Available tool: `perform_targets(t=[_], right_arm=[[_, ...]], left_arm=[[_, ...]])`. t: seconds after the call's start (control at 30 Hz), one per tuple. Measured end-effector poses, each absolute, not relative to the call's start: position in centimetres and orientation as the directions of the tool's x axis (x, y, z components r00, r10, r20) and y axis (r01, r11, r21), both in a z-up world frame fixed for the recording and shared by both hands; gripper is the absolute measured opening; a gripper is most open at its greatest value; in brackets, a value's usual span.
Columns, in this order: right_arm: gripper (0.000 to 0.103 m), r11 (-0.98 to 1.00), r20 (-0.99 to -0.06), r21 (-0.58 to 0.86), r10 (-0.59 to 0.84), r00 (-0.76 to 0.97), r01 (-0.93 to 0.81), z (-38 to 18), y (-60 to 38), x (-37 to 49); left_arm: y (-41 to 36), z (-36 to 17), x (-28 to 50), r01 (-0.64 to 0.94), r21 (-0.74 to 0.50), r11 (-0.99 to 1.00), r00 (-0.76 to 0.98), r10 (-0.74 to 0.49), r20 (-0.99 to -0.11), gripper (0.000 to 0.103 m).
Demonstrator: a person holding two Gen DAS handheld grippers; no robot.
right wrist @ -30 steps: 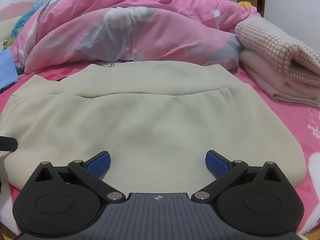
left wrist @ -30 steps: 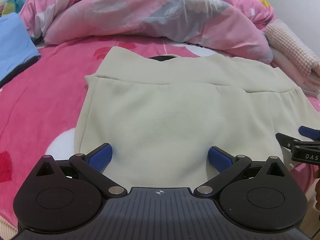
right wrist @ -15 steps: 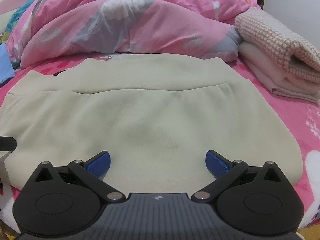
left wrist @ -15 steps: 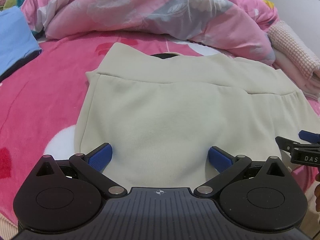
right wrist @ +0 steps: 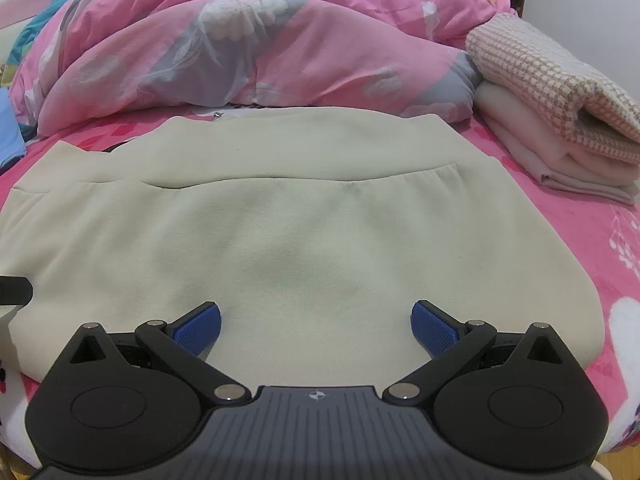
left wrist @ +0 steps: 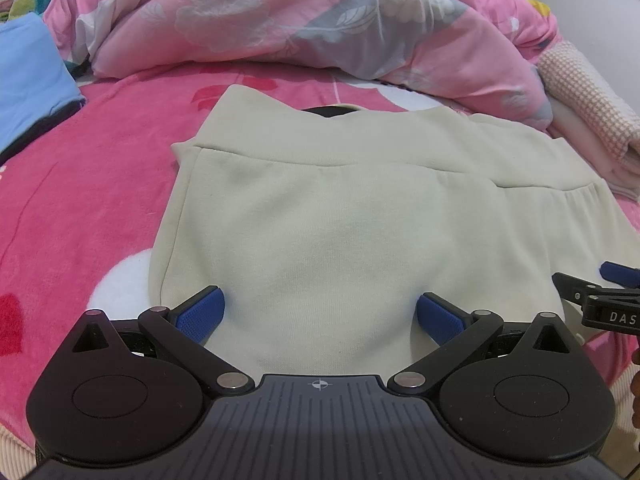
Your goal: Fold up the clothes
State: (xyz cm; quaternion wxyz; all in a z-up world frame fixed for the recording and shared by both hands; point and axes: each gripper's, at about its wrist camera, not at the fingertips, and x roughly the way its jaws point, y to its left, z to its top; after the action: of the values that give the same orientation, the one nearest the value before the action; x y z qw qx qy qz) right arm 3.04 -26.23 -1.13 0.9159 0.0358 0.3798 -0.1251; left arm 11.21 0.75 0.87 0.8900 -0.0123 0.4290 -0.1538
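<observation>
**Cream garment spread flat on the bed, both tongs wide apart**

No box or basket shows in either view; everything lies straight on the bed (left wrist: 80,208), which has a pink cover.

The left tongs (left wrist: 320,312) are spread wide and grip nothing; the blue pads (left wrist: 200,314) sit low over the near hem of the cream garment (left wrist: 320,220), though contact cannot be made out. The right tongs (right wrist: 316,322) are likewise released, with their pads over the same near hem, further toward the bed's right side. They also show at the right edge of the left view.

The garment lies flat and mostly smooth across the middle of the bed, near its front edge, with a wide band and seam along its far side. Behind it is a bunched pink quilt (right wrist: 240,52). A stack of folded clothes (right wrist: 560,120) sits at the right side, and a blue cloth (left wrist: 28,80) at the left.
</observation>
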Motion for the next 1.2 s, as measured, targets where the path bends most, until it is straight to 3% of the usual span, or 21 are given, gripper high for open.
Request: perform_targets(t=[0.4,0.67,0.77,0.83,0.9,1.2], right_arm=[[0.103,0.956,-0.680,-0.002,-0.216,0.701,0.293,-0.6,-26.1,2.7],[0.103,0.952,-0.517,0.034,-0.245,0.820,0.306,2.4,-26.4,1.7],[0.103,0.950,-0.541,0.036,-0.241,0.805,0.309,0.4,-27.3,2.6],[0.103,0.956,-0.605,0.001,-0.232,0.761,0.292,-2.5,-27.6,3.8],[0.103,0.962,-0.521,-0.044,-0.252,0.815,0.269,-3.6,-26.9,2.9],[0.103,0.964,-0.528,-0.031,-0.241,0.814,0.265,-3.5,-27.2,3.0]], left_arm=[[0.9,0.9,11.4,0.260,-0.163,0.952,0.574,-0.288,-0.766,0.103],[0.9,0.9,11.3,0.259,-0.161,0.952,0.573,-0.286,-0.768,0.103],[0.8,0.9,11.3,0.259,-0.160,0.953,0.574,-0.285,-0.768,0.103],[0.8,0.9,11.3,0.259,-0.158,0.953,0.574,-0.284,-0.768,0.103],[0.8,0.9,11.2,0.260,-0.156,0.953,0.575,-0.283,-0.768,0.103],[0.6,0.8,10.9,0.264,-0.140,0.954,0.595,-0.275,-0.755,0.103]])
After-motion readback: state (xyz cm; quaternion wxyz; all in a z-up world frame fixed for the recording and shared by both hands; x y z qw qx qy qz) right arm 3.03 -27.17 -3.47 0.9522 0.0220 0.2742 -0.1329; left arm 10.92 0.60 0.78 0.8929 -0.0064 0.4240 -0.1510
